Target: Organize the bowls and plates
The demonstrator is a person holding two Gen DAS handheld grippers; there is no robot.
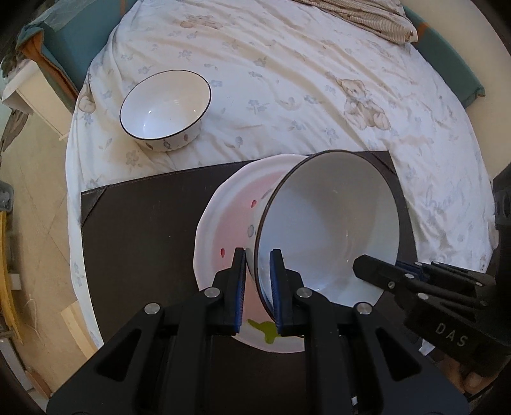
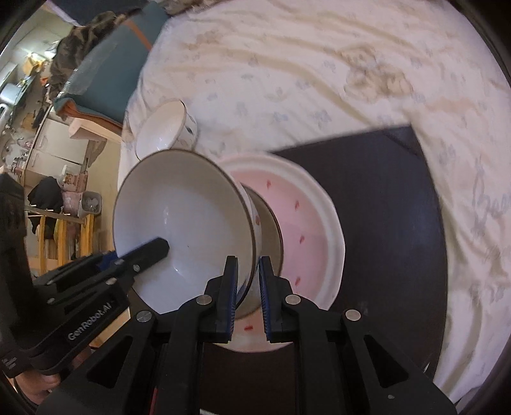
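A white bowl with a dark rim (image 1: 332,223) is held tilted over a pink plate with a white rim (image 1: 223,230) on a dark mat (image 1: 137,242). My left gripper (image 1: 258,287) is shut on the bowl's near rim. My right gripper (image 2: 248,287) is shut on the same bowl (image 2: 179,223) at its opposite rim, above the plate (image 2: 306,223). A second white bowl (image 1: 166,108) sits on the bedsheet to the far left; it also shows in the right wrist view (image 2: 167,127).
The mat lies on a bed with a bear-print sheet (image 1: 287,79). A folded beige blanket (image 1: 367,19) lies at the far end. A white nightstand (image 1: 35,95) and floor are left of the bed.
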